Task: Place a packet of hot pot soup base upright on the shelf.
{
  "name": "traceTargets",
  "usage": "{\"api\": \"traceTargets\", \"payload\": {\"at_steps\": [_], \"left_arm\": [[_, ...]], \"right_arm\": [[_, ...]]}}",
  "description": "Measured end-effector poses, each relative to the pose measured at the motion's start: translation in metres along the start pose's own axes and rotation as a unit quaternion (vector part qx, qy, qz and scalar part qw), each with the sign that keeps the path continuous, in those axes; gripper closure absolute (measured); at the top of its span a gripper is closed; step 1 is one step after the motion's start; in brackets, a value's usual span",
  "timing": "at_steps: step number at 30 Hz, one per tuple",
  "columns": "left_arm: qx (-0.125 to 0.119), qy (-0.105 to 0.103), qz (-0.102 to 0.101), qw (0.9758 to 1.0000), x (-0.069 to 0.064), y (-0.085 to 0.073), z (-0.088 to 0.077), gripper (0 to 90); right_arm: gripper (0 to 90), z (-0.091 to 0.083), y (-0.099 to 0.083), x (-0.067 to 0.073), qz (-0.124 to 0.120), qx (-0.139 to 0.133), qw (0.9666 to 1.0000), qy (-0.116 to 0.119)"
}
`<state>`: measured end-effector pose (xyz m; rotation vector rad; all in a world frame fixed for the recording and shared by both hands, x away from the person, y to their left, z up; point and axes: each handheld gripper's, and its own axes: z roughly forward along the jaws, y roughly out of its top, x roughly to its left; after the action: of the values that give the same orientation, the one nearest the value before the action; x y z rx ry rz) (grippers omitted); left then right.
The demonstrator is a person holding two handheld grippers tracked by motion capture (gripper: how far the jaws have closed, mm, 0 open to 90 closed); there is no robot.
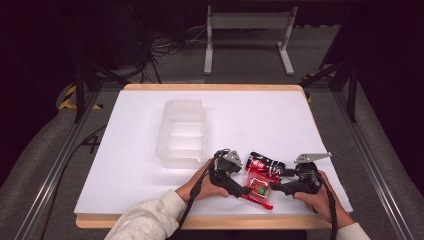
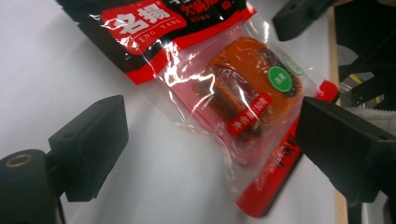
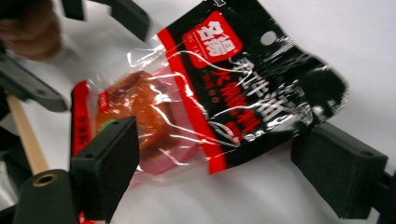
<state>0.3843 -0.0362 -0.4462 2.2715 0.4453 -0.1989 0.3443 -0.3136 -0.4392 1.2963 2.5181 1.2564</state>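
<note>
A snack packet (image 1: pixel 260 179) lies flat on the white table top near the front edge. It is black and red with a clear window over an orange-brown block. My left gripper (image 1: pixel 245 190) comes in from the packet's left and my right gripper (image 1: pixel 276 187) from its right. In the left gripper view the left gripper (image 2: pixel 215 135) stands open, its jaws on either side of the packet (image 2: pixel 247 93). The right gripper (image 3: pixel 222 163) is likewise open, and the packet (image 3: pixel 233 84) rests between its jaws with neither pad pressing on it.
A translucent plastic bin (image 1: pixel 182 132) with ribbed compartments stands on the white sheet (image 1: pixel 125 165) left of centre, behind the left hand. The table's wooden front edge (image 1: pixel 200 222) runs just below the grippers. A grey metal stand (image 1: pixel 247 22) is on the floor beyond the table.
</note>
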Motion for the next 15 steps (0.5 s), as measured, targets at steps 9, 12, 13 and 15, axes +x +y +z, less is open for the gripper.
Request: {"api": "traceTargets", "payload": {"at_steps": [9,12,13,15], "left_arm": [[-0.014,-0.015,-0.022,0.9995,0.007,0.006,0.003,19.3],[-0.034,-0.015,-0.026,0.999,0.008,0.006,-0.003,29.5],[-0.039,-0.011,-0.023,0.9989,0.008,0.006,-0.005,33.2],[-0.051,-0.008,-0.017,0.9985,0.006,0.005,-0.011,42.6]], "right_arm": [[40.4,0.004,0.0,0.001,0.015,-0.029,0.9987,0.038],[50.1,-0.001,0.0,0.001,0.019,-0.051,0.9977,0.041],[53.6,-0.002,0.0,0.001,0.016,-0.057,0.9975,0.038],[61.3,-0.005,0.0,0.003,0.011,-0.069,0.9971,0.031]]}}
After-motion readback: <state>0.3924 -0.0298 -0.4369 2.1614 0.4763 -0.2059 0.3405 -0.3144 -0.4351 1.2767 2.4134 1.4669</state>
